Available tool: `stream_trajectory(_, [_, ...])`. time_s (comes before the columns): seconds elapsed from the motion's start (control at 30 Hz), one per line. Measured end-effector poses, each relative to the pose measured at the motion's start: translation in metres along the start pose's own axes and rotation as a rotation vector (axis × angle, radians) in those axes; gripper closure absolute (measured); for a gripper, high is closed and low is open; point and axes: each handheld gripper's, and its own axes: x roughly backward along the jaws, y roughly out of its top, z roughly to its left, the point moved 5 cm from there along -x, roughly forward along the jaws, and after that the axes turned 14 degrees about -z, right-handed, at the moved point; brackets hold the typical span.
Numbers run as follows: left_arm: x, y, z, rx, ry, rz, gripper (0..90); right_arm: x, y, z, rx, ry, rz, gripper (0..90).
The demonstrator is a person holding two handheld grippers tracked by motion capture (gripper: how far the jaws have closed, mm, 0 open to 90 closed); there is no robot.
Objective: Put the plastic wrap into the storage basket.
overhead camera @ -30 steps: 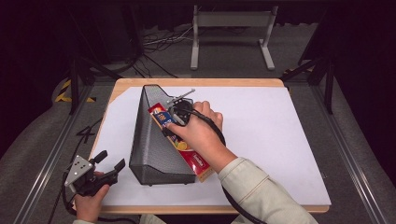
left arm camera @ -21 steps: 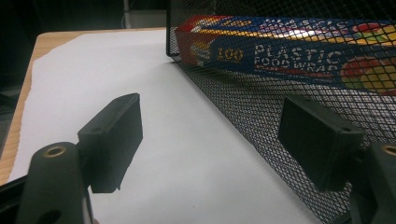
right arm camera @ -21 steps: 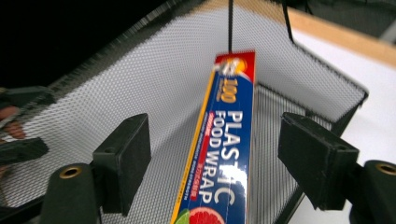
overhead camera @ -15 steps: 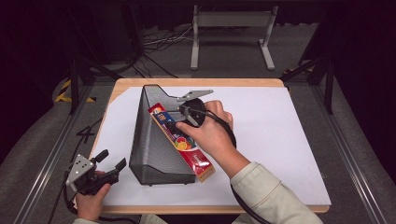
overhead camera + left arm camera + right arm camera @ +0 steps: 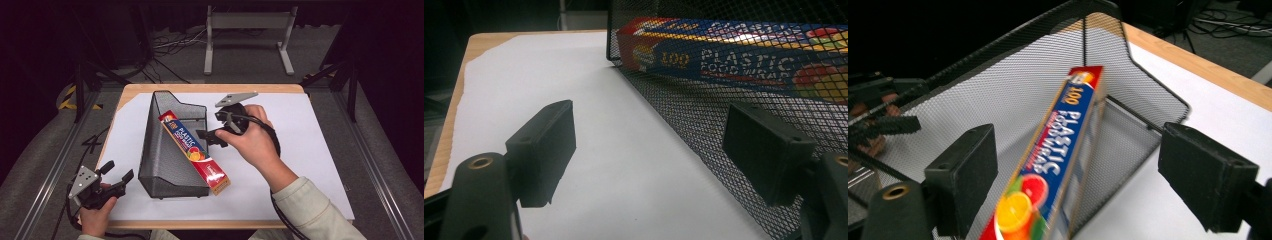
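My right hand-held gripper (image 5: 207,136) had just been opening, releasing the long red-and-blue plastic-wrap box (image 5: 195,151) inside the black mesh organiser (image 5: 167,165); left hand-held gripper (image 5: 118,175) stood open, near-left.

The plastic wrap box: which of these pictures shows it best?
The high view: there the whole plastic wrap box shows, leaning in the mesh holder with one end sticking out over the front. The right gripper view shows it blurred and cut off at the bottom. The left gripper view shows its printed side through the mesh.
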Motion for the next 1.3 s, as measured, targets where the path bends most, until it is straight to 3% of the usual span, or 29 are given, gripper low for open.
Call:
stream_trajectory(0.17, [-0.003, -0.002, -0.001, 0.003, -0.001, 0.011, 22.2, 0.026, -0.008, -0.018, -0.014, -0.021, -0.010, 16.0])
stream_trajectory(0.3, [-0.004, -0.002, -0.002, -0.001, -0.002, 0.014, 21.9, 0.048, -0.013, -0.031, 0.027, 0.000, -0.056, 16.5])
stream_trajectory(0.4, [-0.004, -0.002, -0.001, -0.001, 0.000, 0.016, 21.9, 0.062, -0.018, -0.040, 0.031, -0.001, -0.062, 16.4])
stream_trajectory(0.73, [-0.004, -0.003, -0.001, -0.003, 0.007, 0.017, 21.8, 0.102, -0.038, -0.072, 0.017, -0.047, -0.075, 16.4])
stream_trajectory(1.1, [-0.004, -0.003, -0.001, -0.006, 0.008, 0.024, 21.8, 0.130, -0.048, -0.097, -0.006, -0.105, -0.071, 15.0])
stream_trajectory(1.3, [-0.004, -0.003, 0.000, -0.006, 0.008, 0.024, 21.8, 0.145, -0.058, -0.117, -0.005, -0.182, -0.041, 14.8])
